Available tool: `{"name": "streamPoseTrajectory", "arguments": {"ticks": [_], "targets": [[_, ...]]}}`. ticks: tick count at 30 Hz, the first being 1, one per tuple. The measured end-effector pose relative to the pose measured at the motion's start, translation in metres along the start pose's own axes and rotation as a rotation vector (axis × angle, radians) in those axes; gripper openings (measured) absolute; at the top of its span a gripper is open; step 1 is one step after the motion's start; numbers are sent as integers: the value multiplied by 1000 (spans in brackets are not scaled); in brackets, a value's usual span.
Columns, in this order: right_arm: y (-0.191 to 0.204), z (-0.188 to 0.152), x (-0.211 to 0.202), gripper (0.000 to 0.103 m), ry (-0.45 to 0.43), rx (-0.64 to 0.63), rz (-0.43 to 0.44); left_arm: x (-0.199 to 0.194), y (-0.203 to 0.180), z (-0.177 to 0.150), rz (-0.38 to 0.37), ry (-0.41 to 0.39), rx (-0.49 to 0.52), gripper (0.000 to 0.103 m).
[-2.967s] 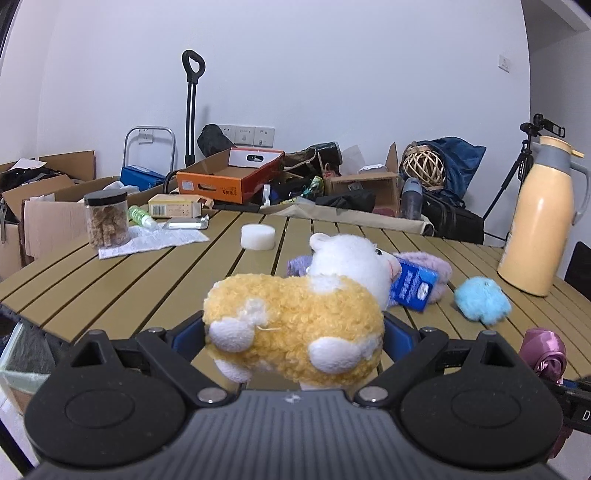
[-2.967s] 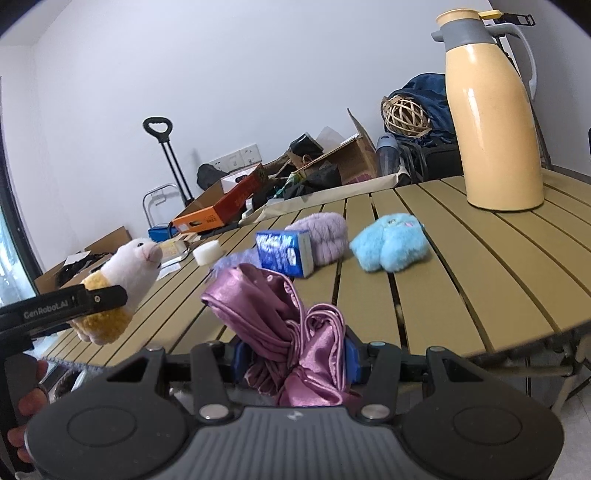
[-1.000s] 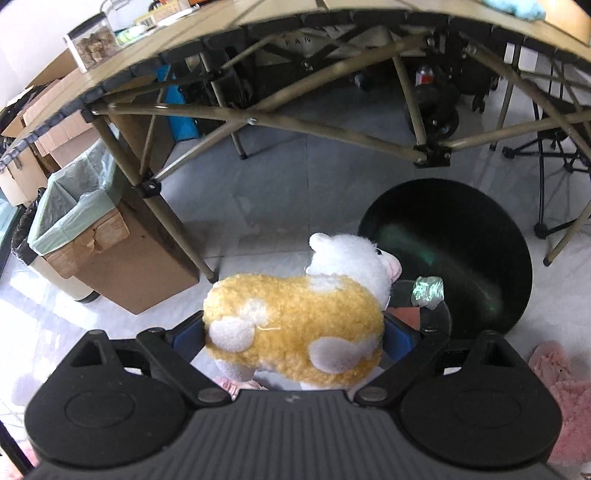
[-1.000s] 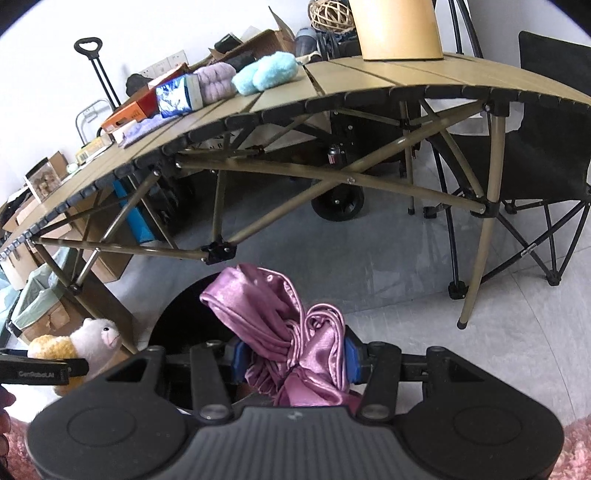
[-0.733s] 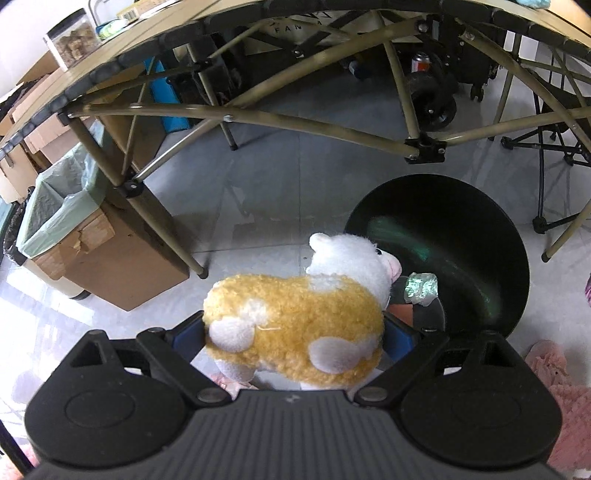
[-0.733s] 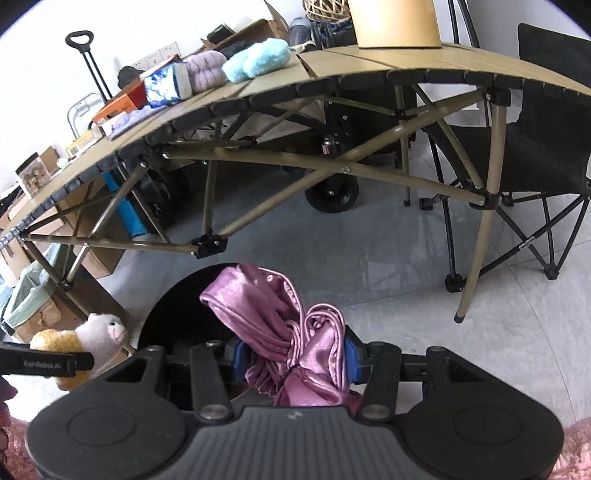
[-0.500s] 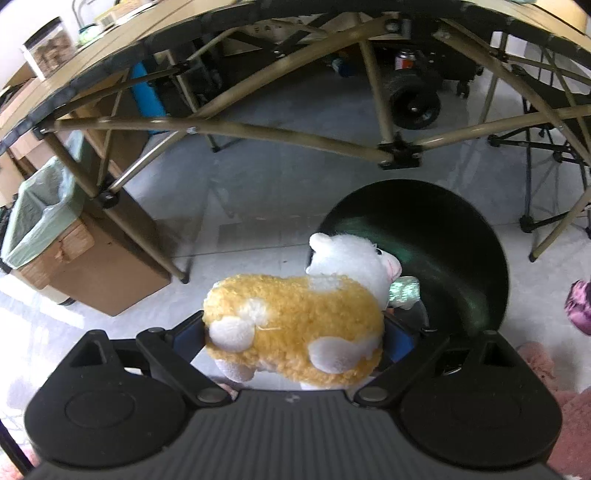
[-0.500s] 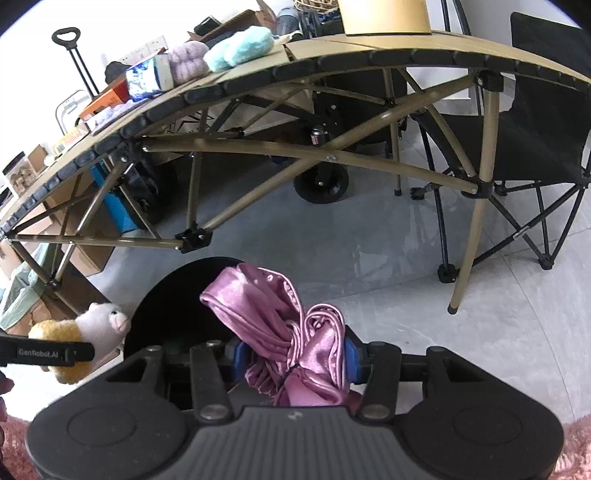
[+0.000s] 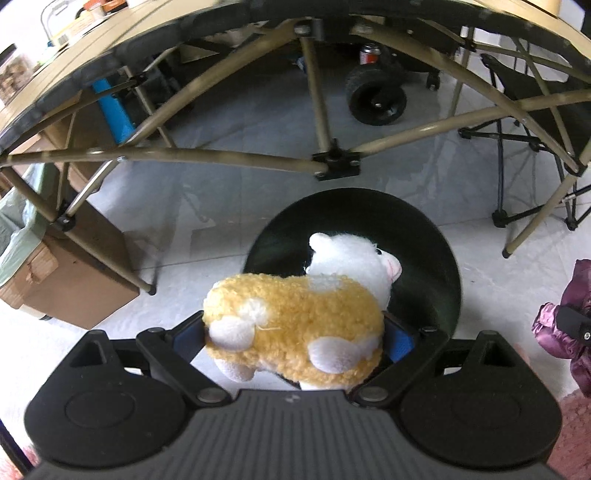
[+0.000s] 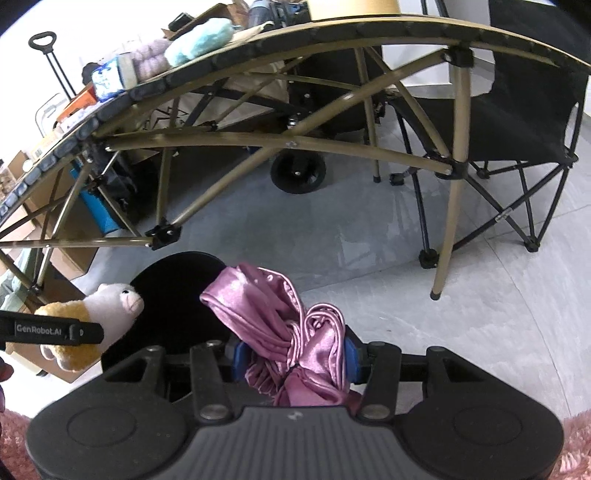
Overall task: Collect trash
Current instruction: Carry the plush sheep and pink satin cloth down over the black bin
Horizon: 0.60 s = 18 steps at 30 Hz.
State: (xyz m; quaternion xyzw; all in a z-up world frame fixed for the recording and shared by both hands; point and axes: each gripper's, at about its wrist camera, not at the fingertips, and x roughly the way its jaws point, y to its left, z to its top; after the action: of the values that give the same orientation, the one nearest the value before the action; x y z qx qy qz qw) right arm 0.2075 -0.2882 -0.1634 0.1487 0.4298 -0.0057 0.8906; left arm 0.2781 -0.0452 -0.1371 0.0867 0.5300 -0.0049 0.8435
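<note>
I have the left claw (image 9: pixel 295 332) clamped across the body of the yellow-and-white plush sheep toy (image 9: pixel 295 314), its blue pads pressed into the fleece on either side. The toy's long axis runs crosswise between the fingers, white head pointing to my right. What matters for the drop is that the round black trash bin (image 9: pixel 424 240) sits directly beyond and below the toy: the head already overlaps the bin's dark mouth, while the rump end hangs over bare grey floor near the bin's left rim. I judge a small shift to the right would centre the toy before letting go.

The right claw (image 10: pixel 291 358) is closed on the crumpled pink satin cloth (image 10: pixel 280 325), which bunches up between its pads. From this side the bin (image 10: pixel 173 295) lies to the left and ahead of the cloth, so the left claw is the nearer of the two, and its load should go first.

The bin's inside is black and I cannot make out any contents or its depth. The near rim is hidden behind the toy and the claw body. The slatted folding counter (image 10: pixel 332 33) arches overhead, its top surface mostly out of sight.
</note>
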Motion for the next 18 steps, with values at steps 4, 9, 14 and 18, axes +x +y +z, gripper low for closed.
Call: {"name": "streamPoseTrajectory", "arguments": {"ticks": [4, 9, 14, 18], "targets": [[-9, -1, -1, 48, 3, 21, -10, 3, -12, 4, -5, 12, 10, 95], [-17, -3, 0, 48, 9, 30, -17, 9, -23, 7, -6, 31, 12, 95], [-21, -5, 1, 48, 16, 37, -25, 16, -28, 9, -17, 56, -3, 95], [-22, -6, 3, 48, 25, 34, -32, 15, -32, 10, -38, 60, -5, 95]]}}
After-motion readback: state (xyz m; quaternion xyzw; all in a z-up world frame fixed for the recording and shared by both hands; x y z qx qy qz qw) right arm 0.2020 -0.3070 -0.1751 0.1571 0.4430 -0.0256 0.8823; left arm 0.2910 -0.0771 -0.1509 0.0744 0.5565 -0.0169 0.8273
